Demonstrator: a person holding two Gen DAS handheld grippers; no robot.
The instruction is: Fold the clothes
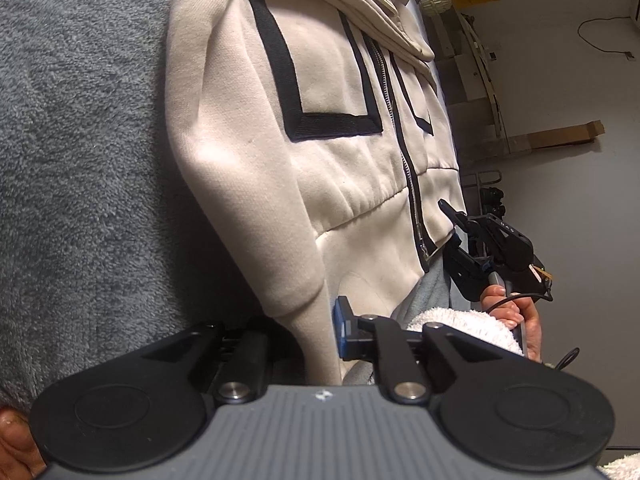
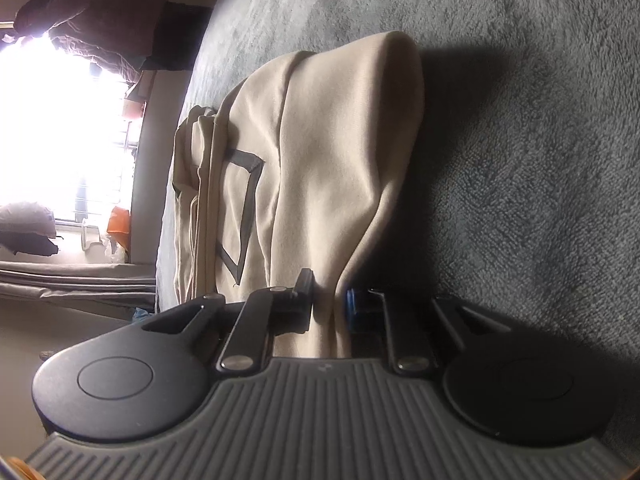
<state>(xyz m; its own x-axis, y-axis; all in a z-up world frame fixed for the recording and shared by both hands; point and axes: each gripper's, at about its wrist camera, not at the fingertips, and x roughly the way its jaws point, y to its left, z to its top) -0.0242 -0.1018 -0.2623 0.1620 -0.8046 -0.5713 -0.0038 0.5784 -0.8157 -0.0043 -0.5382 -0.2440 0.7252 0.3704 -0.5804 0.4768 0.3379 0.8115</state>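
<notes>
One cream fleece zip-up hoodie with black stripe trim [image 1: 320, 128] lies flat on a fuzzy grey blanket [image 1: 80, 160]. Its dark zipper [image 1: 404, 152] runs down the middle, and the hood sits bunched at the far end. A long sleeve lies along the left side of the hoodie.

The left gripper [image 1: 320, 332] is clenched on the near end of that sleeve. The cream cloth is squeezed between its black fingers, and a blue pad [image 1: 340, 320] shows on one of them, pressed against the cloth.

The right gripper [image 2: 330, 308] is also clenched on the hoodie. In the right wrist view a fold of cream cloth [image 2: 344, 184] rises up from between its two fingers, one black and one with a blue pad [image 2: 351, 304]. In the left wrist view the same gripper sits at the near right corner of the hoodie's bottom edge, with a bare hand [image 1: 516, 316] around its handle and a fluffy white sleeve [image 1: 460, 324] beside it.

Past the blanket on the right there is a pale floor [image 1: 580, 200] with a long brown cardboard box [image 1: 560, 136] and a thin cable [image 1: 600, 36] on the wall. In the right wrist view a very bright window [image 2: 60, 128] glows far on the left, with a dark heap of cloth [image 2: 92, 20] next to it.
</notes>
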